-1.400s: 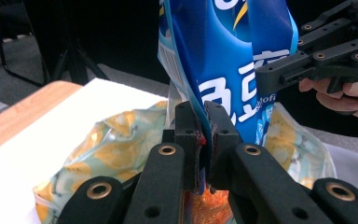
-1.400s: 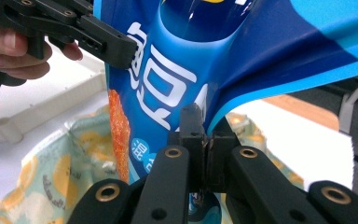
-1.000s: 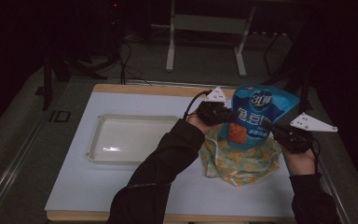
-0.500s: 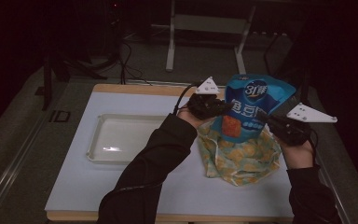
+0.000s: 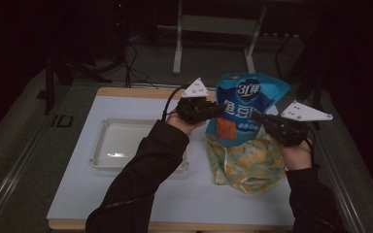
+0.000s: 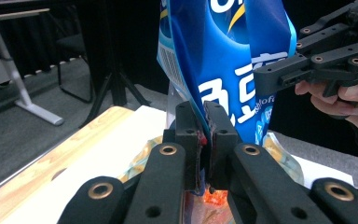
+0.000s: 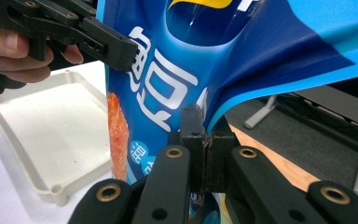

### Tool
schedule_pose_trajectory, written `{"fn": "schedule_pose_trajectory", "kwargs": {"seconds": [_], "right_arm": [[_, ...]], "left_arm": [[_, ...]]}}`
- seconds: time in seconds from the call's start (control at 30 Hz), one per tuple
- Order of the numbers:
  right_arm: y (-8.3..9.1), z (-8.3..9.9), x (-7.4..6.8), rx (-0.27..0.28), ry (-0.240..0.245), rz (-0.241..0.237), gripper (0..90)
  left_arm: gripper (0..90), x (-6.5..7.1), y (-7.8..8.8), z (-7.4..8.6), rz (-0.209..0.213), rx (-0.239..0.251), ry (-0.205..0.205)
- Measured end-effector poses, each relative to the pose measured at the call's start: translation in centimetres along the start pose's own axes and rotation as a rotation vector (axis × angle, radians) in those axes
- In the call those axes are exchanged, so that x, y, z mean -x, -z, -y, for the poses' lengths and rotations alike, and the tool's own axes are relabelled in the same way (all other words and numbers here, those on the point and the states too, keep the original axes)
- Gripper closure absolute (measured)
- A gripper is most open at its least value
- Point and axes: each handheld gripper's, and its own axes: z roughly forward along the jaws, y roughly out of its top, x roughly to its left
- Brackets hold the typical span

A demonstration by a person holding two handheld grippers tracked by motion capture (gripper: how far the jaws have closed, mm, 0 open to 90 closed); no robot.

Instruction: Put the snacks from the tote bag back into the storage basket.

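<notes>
Your left claw (image 5: 217, 108) and right claw (image 5: 258, 118) each pinch an edge of the blue snack bag (image 5: 243, 104), above the patterned cloth bag (image 5: 250, 162).

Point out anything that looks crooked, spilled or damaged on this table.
Nothing spilled or torn. The blue snack bag hangs upright, pinched at its two side edges by the left gripper and the right gripper, above a crumpled yellow patterned bag. Its foil is pulled into folds at both grips. The white tray sits square and empty.
</notes>
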Motion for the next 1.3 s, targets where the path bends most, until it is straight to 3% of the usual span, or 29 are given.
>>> {"fn": "schedule_pose_trajectory", "kwargs": {"seconds": [0.57, 1.3], "right_arm": [[-4.5, -2.5, -4.4, 0.005, 0.043, -0.078, 89.2], [-9.3, -4.3, -8.9, -0.001, 0.075, -0.156, 89.2]], "left_arm": [[87.0, -1.5, 6.6, 1.8, -0.082, 0.002, 0.023], [87.0, -3.2, 12.8, 4.7, -0.155, -0.006, 0.068]]}}
